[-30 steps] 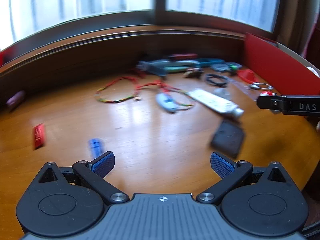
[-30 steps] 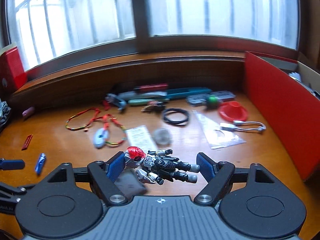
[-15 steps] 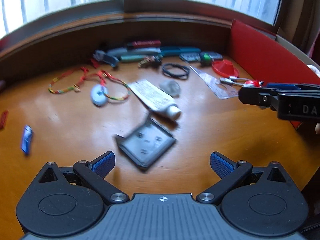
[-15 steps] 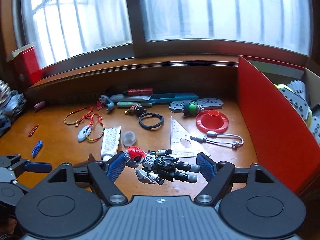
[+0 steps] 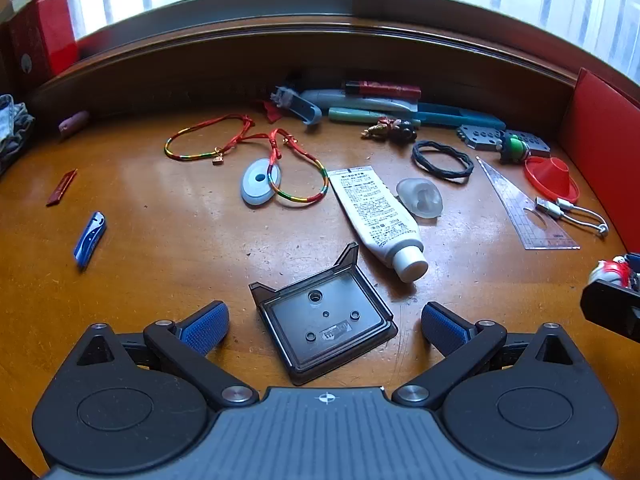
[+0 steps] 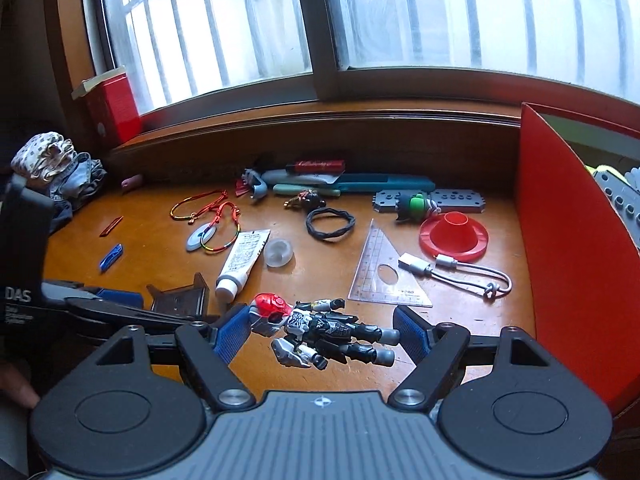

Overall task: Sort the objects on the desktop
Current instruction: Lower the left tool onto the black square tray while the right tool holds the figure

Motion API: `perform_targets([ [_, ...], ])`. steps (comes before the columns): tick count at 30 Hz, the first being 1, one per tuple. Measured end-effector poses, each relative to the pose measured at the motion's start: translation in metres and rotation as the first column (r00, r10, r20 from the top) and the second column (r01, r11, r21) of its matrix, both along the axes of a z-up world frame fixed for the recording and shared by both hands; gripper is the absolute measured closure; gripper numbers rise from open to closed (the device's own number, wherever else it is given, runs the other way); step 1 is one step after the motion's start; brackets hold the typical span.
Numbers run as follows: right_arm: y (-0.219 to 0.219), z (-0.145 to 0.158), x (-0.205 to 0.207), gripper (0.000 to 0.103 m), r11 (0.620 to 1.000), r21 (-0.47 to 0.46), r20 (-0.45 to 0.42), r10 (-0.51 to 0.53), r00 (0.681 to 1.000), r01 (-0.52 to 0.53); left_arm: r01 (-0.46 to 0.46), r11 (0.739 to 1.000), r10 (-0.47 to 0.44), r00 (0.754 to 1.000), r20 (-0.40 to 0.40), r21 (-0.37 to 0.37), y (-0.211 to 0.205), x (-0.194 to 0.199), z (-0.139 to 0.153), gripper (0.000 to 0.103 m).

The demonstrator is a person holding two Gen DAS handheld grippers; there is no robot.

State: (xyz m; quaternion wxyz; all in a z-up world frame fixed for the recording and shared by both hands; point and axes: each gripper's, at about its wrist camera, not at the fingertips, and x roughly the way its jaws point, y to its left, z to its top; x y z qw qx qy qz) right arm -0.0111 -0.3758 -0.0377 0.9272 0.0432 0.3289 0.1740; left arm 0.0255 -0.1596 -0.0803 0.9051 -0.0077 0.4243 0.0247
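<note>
My right gripper [image 6: 323, 330] is shut on a black-and-grey toy figure [image 6: 320, 324] with a red head, gripped head to feet and held above the wooden desk [image 6: 460, 320], near the red box wall [image 6: 568, 248]. The figure's head [image 5: 610, 270] also shows at the right edge of the left wrist view. My left gripper [image 5: 324, 320] is open and low over the desk. A dark plastic tray [image 5: 332, 332] lies on the desk between its fingers, untouched. A white tube [image 5: 376, 216] lies just beyond the tray.
Scattered on the desk are cord bracelets [image 5: 240, 144], a grey oval tag [image 5: 258, 182], a black hair tie [image 5: 442, 156], a clear set square [image 5: 516, 204], a red cone lid [image 5: 554, 178], a white cable [image 5: 572, 212] and a blue clip [image 5: 90, 236]. Pens [image 5: 380, 106] line the back ledge.
The left gripper swung right and closed in on the dark tray, which now sits between its open fingers. The right gripper lifted and drew back, still holding the figure.
</note>
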Motion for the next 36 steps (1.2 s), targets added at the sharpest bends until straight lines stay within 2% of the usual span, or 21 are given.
perform_targets([
  [15, -0.011, -0.003, 0.005, 0.024, 0.999, 0.035, -0.019, 0.015, 1.000, -0.014, -0.045, 0.999, 0.045, 0.999, 0.004, 0.004, -0.008, 0.005, -0.001, 0.000],
  [24, -0.008, -0.007, 0.008, 0.024, 0.999, 0.052, -0.034, 0.016, 0.999, -0.014, 0.023, 1.000, -0.023, 1.000, 0.013, 0.004, -0.003, 0.005, -0.003, 0.000],
  [29, -0.005, -0.008, 0.009, 0.024, 0.998, 0.067, -0.037, 0.020, 0.999, -0.018, -0.003, 1.000, 0.003, 1.000, -0.021, -0.004, 0.001, 0.004, -0.001, 0.000],
  [30, -0.004, -0.008, 0.009, 0.024, 0.997, 0.070, -0.037, 0.021, 0.999, -0.018, -0.003, 1.000, 0.003, 1.000, -0.014, -0.001, 0.002, 0.003, 0.000, 0.004],
  [31, -0.004, -0.009, 0.009, 0.024, 0.997, 0.073, -0.038, 0.022, 0.999, -0.019, -0.002, 1.000, 0.002, 1.000, -0.003, 0.000, 0.003, 0.001, 0.001, 0.016],
  [33, -0.003, -0.009, 0.010, 0.024, 0.997, 0.071, -0.041, 0.016, 0.999, -0.013, 0.003, 1.000, -0.003, 1.000, 0.007, -0.003, 0.005, 0.000, 0.004, 0.031],
  [36, -0.002, -0.010, 0.010, 0.024, 0.998, 0.064, -0.047, -0.002, 0.999, 0.005, 0.022, 1.000, -0.021, 1.000, 0.013, -0.004, 0.007, -0.001, 0.005, 0.032],
])
